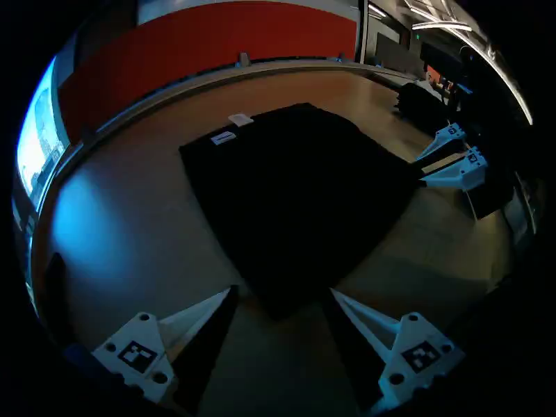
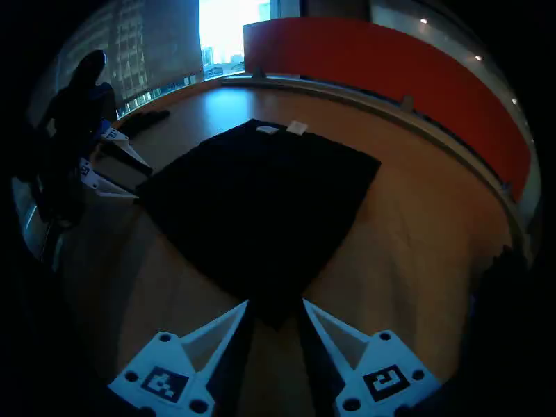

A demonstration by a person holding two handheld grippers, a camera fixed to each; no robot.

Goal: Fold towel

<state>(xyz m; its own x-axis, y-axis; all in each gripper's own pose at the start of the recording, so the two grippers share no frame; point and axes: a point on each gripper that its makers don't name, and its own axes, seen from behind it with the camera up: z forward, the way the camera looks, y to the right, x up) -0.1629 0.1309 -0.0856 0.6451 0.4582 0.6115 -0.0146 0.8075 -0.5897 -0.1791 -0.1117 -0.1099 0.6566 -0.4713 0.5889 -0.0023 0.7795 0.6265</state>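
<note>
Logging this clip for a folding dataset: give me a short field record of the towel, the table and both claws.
towel: dark, spread flat, unfolded
table: wooden, under the towel
tags: white, at the towel's far corner
left claw: open, one towel corner between its fingers
right claw: open, a neighbouring corner between its fingers
</note>
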